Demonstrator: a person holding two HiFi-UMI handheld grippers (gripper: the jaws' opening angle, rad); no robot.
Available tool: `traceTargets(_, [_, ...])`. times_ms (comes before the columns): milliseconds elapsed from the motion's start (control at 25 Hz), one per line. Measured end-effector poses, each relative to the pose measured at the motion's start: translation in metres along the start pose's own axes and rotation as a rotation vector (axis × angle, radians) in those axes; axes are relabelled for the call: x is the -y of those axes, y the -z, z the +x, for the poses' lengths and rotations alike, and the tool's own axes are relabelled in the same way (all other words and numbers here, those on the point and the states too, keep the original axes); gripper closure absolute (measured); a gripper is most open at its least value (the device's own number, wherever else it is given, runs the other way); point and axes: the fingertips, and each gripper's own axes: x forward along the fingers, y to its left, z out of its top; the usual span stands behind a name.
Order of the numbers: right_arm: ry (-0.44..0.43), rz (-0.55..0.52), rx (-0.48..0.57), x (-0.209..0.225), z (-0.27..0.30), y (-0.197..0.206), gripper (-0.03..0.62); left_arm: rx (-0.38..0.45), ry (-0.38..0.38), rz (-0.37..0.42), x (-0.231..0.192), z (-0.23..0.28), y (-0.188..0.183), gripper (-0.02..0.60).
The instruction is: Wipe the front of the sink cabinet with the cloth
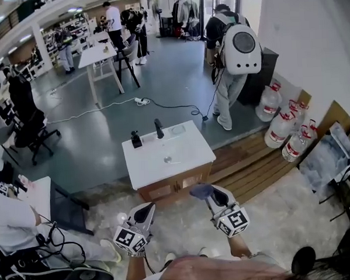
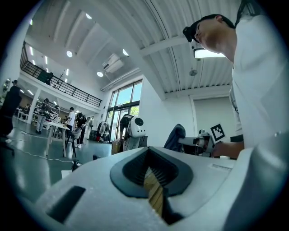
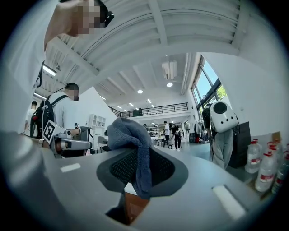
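Note:
The sink cabinet (image 1: pixel 176 188) has a white top (image 1: pixel 181 151) and a brown wooden front, and stands just ahead of both grippers. My right gripper (image 1: pixel 208 193) is shut on a blue-grey cloth (image 1: pixel 200 191), held close to the right part of the cabinet front. In the right gripper view the cloth (image 3: pixel 131 137) bunches over and hangs between the jaws of that gripper (image 3: pixel 141 155). My left gripper (image 1: pixel 145 212) hovers lower left of the cabinet front, its jaws together with nothing in them. The left gripper view shows wood through that gripper's (image 2: pixel 149 155) closed jaws.
A black faucet (image 1: pixel 158 128) and a small black item (image 1: pixel 136 139) stand on the sink top. Wooden planks (image 1: pixel 249 162) and large water bottles (image 1: pixel 285 128) lie to the right. A person with a white backpack (image 1: pixel 240 48) stands behind. A seated person (image 1: pixel 15 224) is at left.

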Motion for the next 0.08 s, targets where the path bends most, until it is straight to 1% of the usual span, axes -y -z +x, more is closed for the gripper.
traceTargets(80, [-0.002, -0.005, -0.004, 0.0048, 0.0025, -0.001, 0.513, 0.005, 0.0, 0.0, 0.0009, 0.0041, -0.0014, 0.581])
